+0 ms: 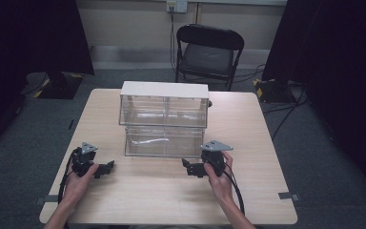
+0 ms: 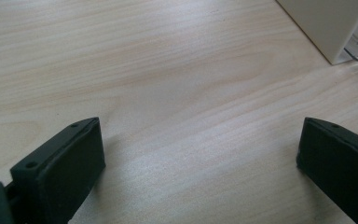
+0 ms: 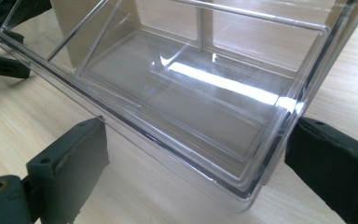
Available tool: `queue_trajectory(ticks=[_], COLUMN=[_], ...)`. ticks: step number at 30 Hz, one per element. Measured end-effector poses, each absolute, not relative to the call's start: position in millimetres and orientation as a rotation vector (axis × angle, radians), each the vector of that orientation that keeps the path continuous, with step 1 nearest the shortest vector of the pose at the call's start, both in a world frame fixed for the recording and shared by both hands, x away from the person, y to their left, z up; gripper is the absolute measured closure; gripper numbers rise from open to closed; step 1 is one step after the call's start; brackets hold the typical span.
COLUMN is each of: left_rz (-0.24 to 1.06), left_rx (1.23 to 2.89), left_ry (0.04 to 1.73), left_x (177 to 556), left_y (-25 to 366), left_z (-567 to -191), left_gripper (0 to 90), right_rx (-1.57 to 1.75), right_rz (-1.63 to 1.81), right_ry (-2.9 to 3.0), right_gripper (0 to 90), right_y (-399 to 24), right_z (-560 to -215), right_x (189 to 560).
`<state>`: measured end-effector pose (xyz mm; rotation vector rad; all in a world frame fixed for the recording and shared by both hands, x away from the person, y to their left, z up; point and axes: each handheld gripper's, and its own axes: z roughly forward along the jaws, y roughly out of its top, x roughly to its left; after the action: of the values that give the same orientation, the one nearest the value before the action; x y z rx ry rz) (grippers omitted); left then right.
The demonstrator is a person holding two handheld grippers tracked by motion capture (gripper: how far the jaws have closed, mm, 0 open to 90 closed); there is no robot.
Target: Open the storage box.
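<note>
drawer unit stands at the middle of the table, white-topped with clear plastic walls, and its lower drawer sits drawn out toward the person while the upper level looks closed flush. so the opening appears done, and both levels look empty; whatever comes after, whether loading the drawer or pushing it back in, is not yet begun. the right gripper view looks into the pulled-out drawer: bare clear floor, nothing inside, though glare on the plastic makes a small clear item hard to rule out.

counted from largest down: one table, one drawer unit with two stacked levels, one folding chair behind the table, two grippers.

left gripper rests near the table's left front, well apart from the unit, jaws spread wide over bare wood. right gripper hangs just beside the drawer's front right corner, jaws also wide apart, gripping nothing, the drawer corner between them in its own view.
</note>
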<state>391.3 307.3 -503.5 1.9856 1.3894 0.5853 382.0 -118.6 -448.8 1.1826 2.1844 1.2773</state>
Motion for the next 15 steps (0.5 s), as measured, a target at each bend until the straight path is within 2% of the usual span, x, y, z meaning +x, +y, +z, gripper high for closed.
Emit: queue_trajectory(ticks=[15], left_rz=[0.585], left_rx=[1.985], left_ry=[1.390], left_x=[391.3], left_y=[307.3], left_z=[-503.5], left_gripper=[0.3], right_rx=[1.188], right_rz=[1.291], right_ry=[2.179], right_gripper=[5.1], right_y=[-119.1], right_z=[-447.2], right_x=[381.2])
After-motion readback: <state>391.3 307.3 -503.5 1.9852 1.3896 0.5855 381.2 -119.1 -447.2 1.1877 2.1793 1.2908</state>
